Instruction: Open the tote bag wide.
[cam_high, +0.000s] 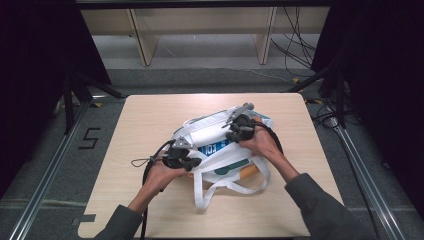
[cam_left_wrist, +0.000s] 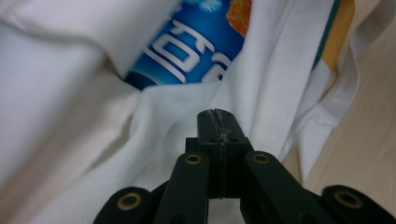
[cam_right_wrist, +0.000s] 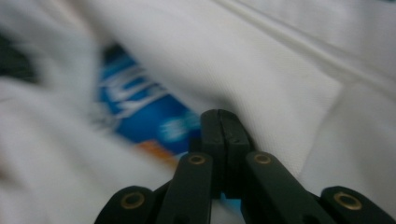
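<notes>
A white cloth tote bag (cam_high: 227, 167) lies crumpled in the middle of the table, its handles trailing toward the person. Inside its mouth a blue packet (cam_high: 212, 148) with white lettering shows. My left gripper (cam_high: 196, 162) is at the bag's near-left edge, my right gripper (cam_high: 229, 135) at its far edge. In the left gripper view the jaws (cam_left_wrist: 216, 114) are pressed together with folds of the white cloth (cam_left_wrist: 70, 93) running to their tip, the blue packet (cam_left_wrist: 196, 51) just beyond. The right gripper view is blurred: its jaws (cam_right_wrist: 219, 114) are together at the cloth (cam_right_wrist: 280, 60), beside the packet (cam_right_wrist: 140, 112).
The light wooden table (cam_high: 150, 115) has bare room on all sides of the bag. Black cables trail from both grippers over the near half. Beyond the far edge stand shelf legs (cam_high: 142, 45) and loose floor cables (cam_high: 300, 45).
</notes>
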